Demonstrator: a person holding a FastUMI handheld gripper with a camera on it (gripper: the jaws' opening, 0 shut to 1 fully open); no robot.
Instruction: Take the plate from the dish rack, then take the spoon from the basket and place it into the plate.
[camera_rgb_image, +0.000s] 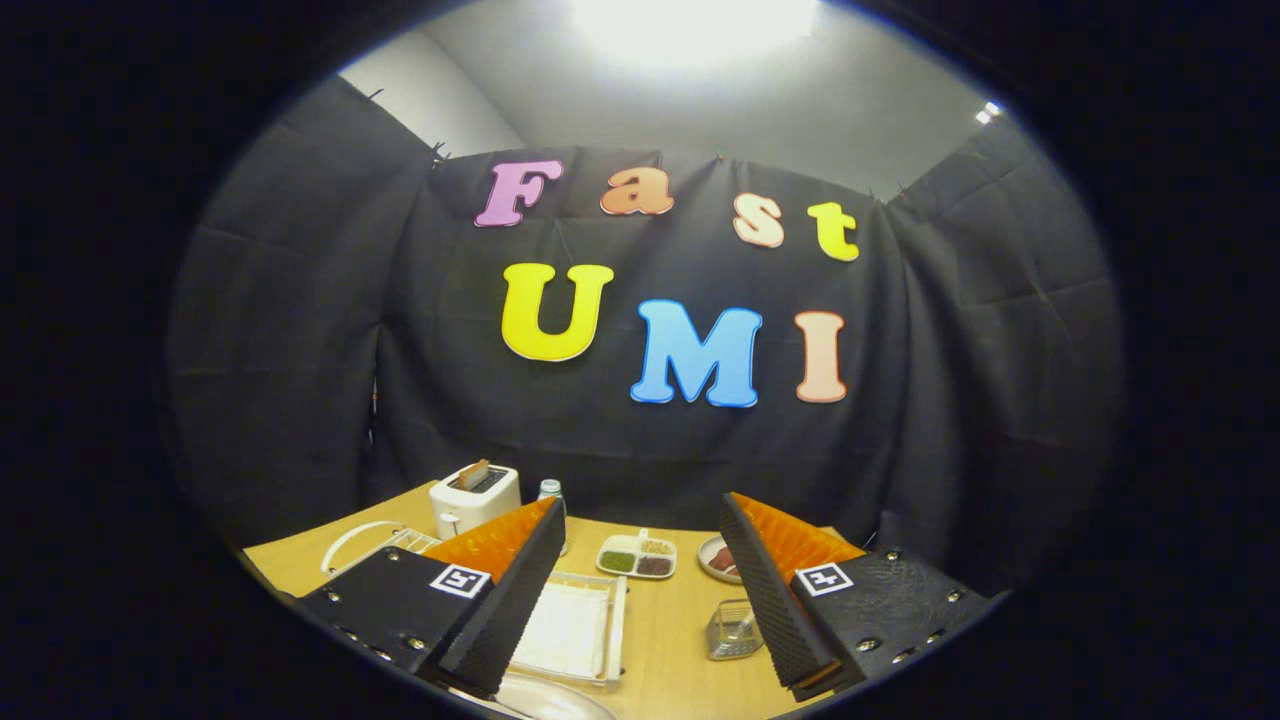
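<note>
My gripper (641, 503) is held above the wooden table (680, 640), its two orange-and-black fingers wide open with nothing between them. A white dish rack (570, 628) lies on the table beside the left finger (510, 590), partly hidden by it. The rounded rim of a white plate (548, 700) shows just below the rack, nearest to me. A small wire basket (732, 630) stands close to the inner side of the right finger (765, 590). Something silvery sits in the basket, and I cannot tell whether it is the spoon.
At the table's far side stand a white toaster (474, 497), a small bottle (551, 490), a divided dish of beans (637, 556) and a small plate of food (718, 558). A white wire frame (372, 540) lies beyond the left finger. Black cloth walls close in the table.
</note>
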